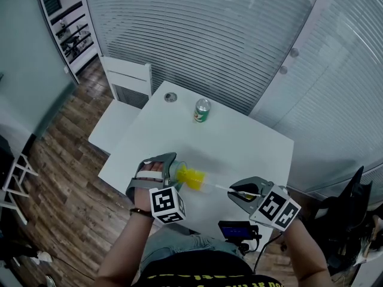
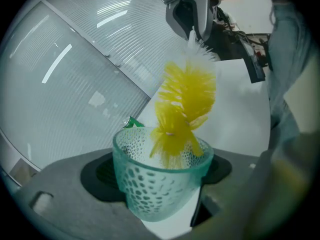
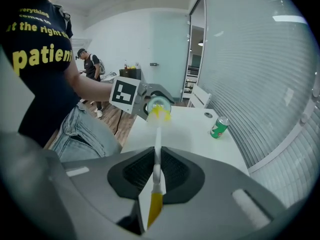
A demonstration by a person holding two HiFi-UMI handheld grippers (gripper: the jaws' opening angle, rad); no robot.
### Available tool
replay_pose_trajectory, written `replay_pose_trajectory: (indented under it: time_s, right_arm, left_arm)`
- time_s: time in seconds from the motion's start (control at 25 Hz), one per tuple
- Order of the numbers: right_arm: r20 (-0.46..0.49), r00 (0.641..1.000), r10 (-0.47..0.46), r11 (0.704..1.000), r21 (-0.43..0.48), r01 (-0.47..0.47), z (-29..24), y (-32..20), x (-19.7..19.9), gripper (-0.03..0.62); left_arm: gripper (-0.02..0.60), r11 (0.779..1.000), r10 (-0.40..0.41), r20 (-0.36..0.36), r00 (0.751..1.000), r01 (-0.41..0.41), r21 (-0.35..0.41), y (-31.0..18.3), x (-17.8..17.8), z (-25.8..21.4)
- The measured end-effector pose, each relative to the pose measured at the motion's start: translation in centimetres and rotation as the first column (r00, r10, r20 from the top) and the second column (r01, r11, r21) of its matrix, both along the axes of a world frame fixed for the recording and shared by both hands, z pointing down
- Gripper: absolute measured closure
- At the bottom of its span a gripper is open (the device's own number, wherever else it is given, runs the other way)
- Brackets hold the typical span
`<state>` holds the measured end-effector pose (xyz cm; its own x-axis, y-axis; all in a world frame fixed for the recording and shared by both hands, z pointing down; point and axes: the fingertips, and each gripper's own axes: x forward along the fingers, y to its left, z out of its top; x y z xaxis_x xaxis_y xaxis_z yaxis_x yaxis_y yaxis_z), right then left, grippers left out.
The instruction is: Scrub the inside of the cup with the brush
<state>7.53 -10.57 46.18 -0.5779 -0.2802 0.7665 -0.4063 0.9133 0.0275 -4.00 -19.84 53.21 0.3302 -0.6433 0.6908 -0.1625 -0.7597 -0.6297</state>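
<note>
Left hand-held gripper (image 1: 173, 171): jaws set wide, is holding a translucent green dimpled cup (image 2: 159, 184) by its sides, over the near edge of the white surface (image 1: 239, 142). The cup mouth is facing the right hand-held gripper (image 3: 156, 176).
Right hand-held gripper: jaws narrow, is pinching the thin white handle of a brush (image 2: 184, 104).
Brush: yellow bristle tips are dipping into the cup mouth; most of the head is sitting outside the rim.
Green can (image 1: 202, 110): is standing upright on the far part of the surface, well apart from the cup.
White chair (image 1: 122, 103): is standing beside the surface's far-left edge.
</note>
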Motion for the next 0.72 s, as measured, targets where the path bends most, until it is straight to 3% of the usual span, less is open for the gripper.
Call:
replay_pose_trajectory:
  time_s: [0.32,0.72]
  right_arm:
    - [0.024,0.998,-0.054,0.999,0.009,0.053,-1.5,1.2,-2.0,0.548]
    - [0.048,0.999,0.018,0.999,0.042,-0.020,-2.9,-0.2,-0.4,0.548]
  left_arm:
    - [0.164,1.000,-0.002,-0.001,1.000,0.002,0.000,0.1,-0.1,0.0]
    - [0.164,1.000,-0.014,-0.013,1.000,0.014,0.003,0.4,-0.8,0.0]
